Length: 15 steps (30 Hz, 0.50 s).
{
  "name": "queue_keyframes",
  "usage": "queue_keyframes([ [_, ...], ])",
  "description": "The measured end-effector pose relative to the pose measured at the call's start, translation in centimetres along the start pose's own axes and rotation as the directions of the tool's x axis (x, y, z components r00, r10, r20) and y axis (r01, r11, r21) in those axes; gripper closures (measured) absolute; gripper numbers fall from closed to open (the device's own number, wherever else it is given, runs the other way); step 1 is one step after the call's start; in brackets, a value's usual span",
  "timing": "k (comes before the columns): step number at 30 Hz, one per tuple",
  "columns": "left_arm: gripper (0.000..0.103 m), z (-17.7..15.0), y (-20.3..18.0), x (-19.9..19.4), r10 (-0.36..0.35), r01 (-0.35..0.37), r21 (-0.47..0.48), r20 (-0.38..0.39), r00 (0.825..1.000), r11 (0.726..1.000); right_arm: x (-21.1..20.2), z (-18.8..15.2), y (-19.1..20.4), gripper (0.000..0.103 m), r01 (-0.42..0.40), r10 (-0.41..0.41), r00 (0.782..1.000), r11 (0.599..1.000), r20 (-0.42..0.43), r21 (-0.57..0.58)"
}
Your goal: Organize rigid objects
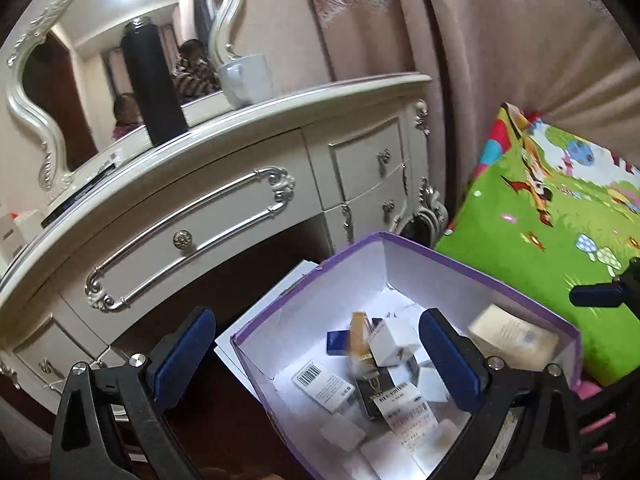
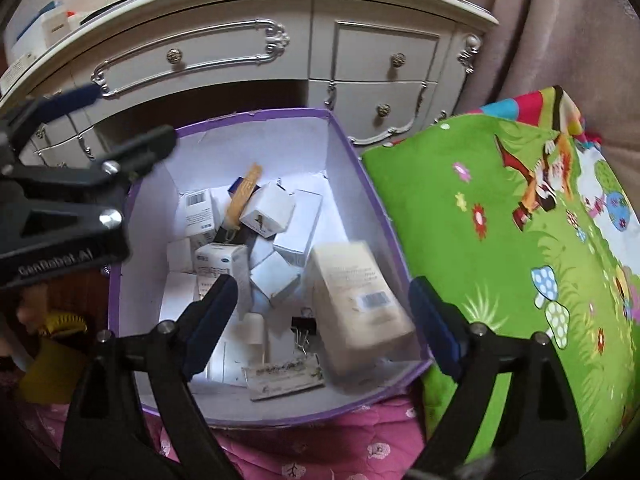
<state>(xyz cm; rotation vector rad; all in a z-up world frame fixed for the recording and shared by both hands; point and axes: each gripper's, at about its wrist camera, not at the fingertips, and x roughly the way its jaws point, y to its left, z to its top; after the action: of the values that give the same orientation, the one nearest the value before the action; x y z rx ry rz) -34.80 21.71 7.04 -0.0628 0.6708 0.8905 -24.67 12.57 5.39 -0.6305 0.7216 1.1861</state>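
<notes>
The purple-rimmed cardboard box with a white interior (image 2: pixel 362 168) occupies the centre of the right wrist view and the lower centre of the left wrist view. It already holds a loose pile: several small white cartons (image 2: pixel 267 207), an orange-capped slim tube (image 2: pixel 243 196), a black binder clip (image 2: pixel 303 330), a printed card (image 2: pixel 284 376) and a large cream rectangular carton (image 2: pixel 356 304), which lies blurred against the box's right wall.

The right gripper (image 2: pixel 320 316) hovers over the box, jaws apart, nothing clamped. The left gripper (image 1: pixel 320 354) also stands with jaws wide apart and empty, above the box's near edge.

Judgement: collection appears well advanced, but the contents lie jumbled, not ordered. Outstanding items remain on the cream dressing bench (image 1: pixel 224 120) at upper left: a tall black flask (image 1: pixel 154 88) and a white mug (image 1: pixel 248 78).
</notes>
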Motion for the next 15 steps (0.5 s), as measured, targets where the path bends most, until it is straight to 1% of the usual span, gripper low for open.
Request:
queue_keyframes([
  [1,0.000,0.2,0.1,0.1,-0.024,0.024,-0.001,-0.014,1.000,1.000,-0.2,0.0,-0.2,0.014,-0.002,0.002,1.000,1.000,-0.006,0.005],
  [2,0.000,0.3,0.2,0.0,-0.043,0.043,-0.006,-0.011,0.999,0.999,-0.3,0.0,-0.4,0.014,-0.003,0.003,1.000,1.000,-0.009,0.008],
  [5,0.000,-0.2,1.1,-0.2,-0.103,0.103,-0.056,-0.004,0.995,0.993,-0.8,-0.2,-0.9,0.014,0.005,-0.005,1.000,1.000,-0.014,0.021],
  [7,0.000,-0.3,1.1,0.8,-0.142,0.138,-0.061,-0.054,0.988,0.989,-0.8,-0.5,-1.0,0.014,0.001,0.000,1.000,1.000,-0.021,0.028],
  [11,0.000,-1.0,0.9,2.4,-0.132,0.125,-0.063,-0.127,0.983,0.990,-0.4,-0.9,-0.8,0.014,-0.011,0.012,0.999,1.000,-0.046,0.029],
  [15,0.000,-1.9,1.1,3.3,-0.142,0.127,-0.094,-0.170,0.975,0.987,0.0,-1.2,-0.2,0.014,-0.015,0.015,0.998,1.000,-0.060,0.002],
])
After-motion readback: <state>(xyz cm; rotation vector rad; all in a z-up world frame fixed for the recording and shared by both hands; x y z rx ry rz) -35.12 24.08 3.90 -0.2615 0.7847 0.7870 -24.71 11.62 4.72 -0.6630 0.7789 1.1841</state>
